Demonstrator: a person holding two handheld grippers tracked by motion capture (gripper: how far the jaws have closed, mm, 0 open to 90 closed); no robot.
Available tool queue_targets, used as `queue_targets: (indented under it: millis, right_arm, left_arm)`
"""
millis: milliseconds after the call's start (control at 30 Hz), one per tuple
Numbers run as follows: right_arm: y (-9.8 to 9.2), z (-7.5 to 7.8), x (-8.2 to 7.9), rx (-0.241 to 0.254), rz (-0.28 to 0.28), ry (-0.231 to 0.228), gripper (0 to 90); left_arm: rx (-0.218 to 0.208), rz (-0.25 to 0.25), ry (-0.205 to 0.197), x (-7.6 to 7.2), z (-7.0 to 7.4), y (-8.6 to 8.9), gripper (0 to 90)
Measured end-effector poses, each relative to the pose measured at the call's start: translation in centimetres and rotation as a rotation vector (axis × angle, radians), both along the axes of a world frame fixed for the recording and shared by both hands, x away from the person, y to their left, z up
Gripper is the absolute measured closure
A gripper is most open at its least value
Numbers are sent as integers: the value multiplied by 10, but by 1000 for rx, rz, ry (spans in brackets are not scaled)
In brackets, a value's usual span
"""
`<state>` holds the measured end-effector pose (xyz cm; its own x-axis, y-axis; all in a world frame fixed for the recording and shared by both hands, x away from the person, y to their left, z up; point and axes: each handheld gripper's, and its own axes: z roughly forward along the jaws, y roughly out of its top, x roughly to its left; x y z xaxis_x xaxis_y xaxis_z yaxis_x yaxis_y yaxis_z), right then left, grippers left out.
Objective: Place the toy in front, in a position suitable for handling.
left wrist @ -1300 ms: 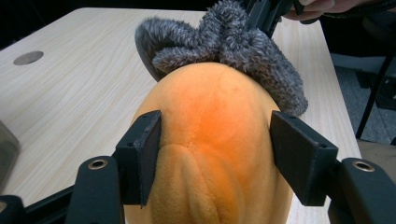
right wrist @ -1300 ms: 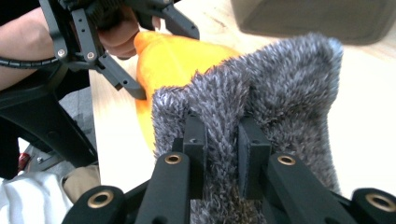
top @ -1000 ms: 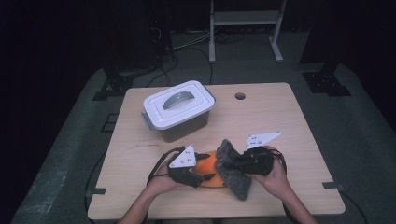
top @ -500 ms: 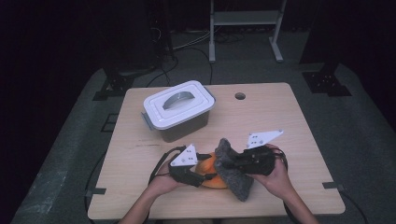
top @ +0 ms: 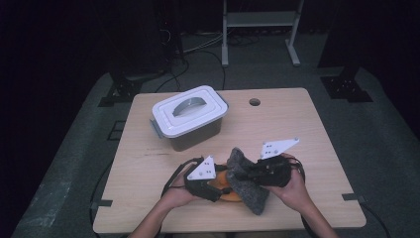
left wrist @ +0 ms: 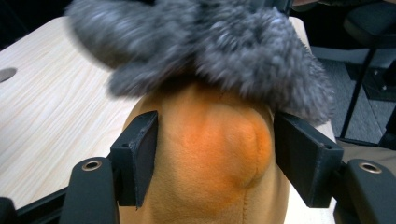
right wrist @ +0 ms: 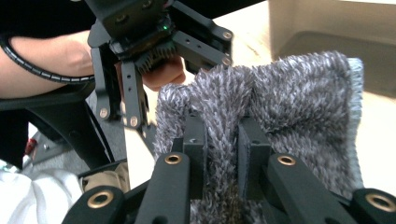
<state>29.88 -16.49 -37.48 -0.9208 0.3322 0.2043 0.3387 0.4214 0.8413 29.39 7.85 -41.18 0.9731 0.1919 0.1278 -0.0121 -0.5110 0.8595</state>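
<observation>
The left tongs (top: 218,184) are seen in the high view at the near edge of the wooden counter (top: 307,129), set around an orange plush toy (left wrist: 210,158). In the left gripper view the two black jaws stand on either side of the toy's rounded body: the left jaw lies against the plush, while a narrow gap seems to remain at the right jaw, so a firm squeeze cannot be confirmed. These jaws have just been opening slightly, with the toy between them.

The right tongs (right wrist: 222,140) are closed tightly on a fold of grey fuzzy cloth (right wrist: 289,93), which is pinched between the pads and spreads out above them. In the high view the cloth (top: 247,181) is draped over the toy, between the two hands, just above the counter's front edge.

A lidded plastic container (top: 190,116) with a white lid stands farther back on the counter, apart from both tongs.
</observation>
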Motion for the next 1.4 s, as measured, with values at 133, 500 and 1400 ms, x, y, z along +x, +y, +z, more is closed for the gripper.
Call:
queue_targets:
  millis: [133, 500, 1400]
  right_arm:
    - [4, -5, 0, -19, 18, 5, 758]
    - [-3, -9, 7, 24, 1, 42, 758]
    - [-11, -28, 15, 9, -27, 85, 755]
  left_arm:
    - [10, -6, 3, 1, -2, 5, 342]
    - [12, -5, 22, 5, -3, 10, 346]
    - [28, 29, 92, 16, -3, 29, 343]
